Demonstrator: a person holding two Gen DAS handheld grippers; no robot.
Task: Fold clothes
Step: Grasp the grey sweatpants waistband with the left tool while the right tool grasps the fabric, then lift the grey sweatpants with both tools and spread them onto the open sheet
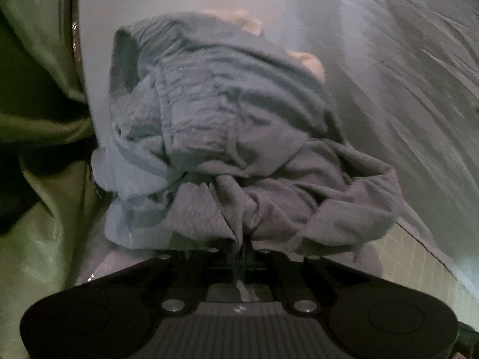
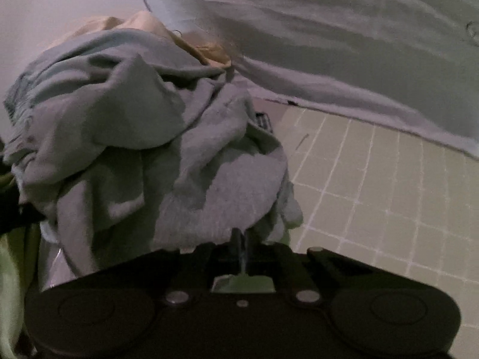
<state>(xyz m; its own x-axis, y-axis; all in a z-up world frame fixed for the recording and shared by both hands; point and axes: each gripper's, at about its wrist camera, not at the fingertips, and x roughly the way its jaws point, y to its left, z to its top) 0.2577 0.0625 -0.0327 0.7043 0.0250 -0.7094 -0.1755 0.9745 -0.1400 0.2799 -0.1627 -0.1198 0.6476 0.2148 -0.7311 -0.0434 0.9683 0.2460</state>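
Note:
A crumpled blue-grey garment point(image 1: 227, 137) lies heaped in front of both grippers. In the left wrist view my left gripper point(image 1: 241, 239) is shut, and a gathered fold of the garment is pinched between its fingers. Seen from the right wrist, the same garment point(image 2: 134, 137) fills the left half, and my right gripper point(image 2: 239, 234) is shut on its near edge. A beige piece of cloth point(image 2: 191, 45) peeks out from behind the heap, also visible as beige cloth point(image 1: 308, 62) in the left wrist view.
A light grey sheet point(image 2: 344, 45) drapes across the back and right. Below it is a pale cutting mat with a white grid point(image 2: 374, 185). Shiny green fabric point(image 1: 45, 164) fills the left side of the left wrist view.

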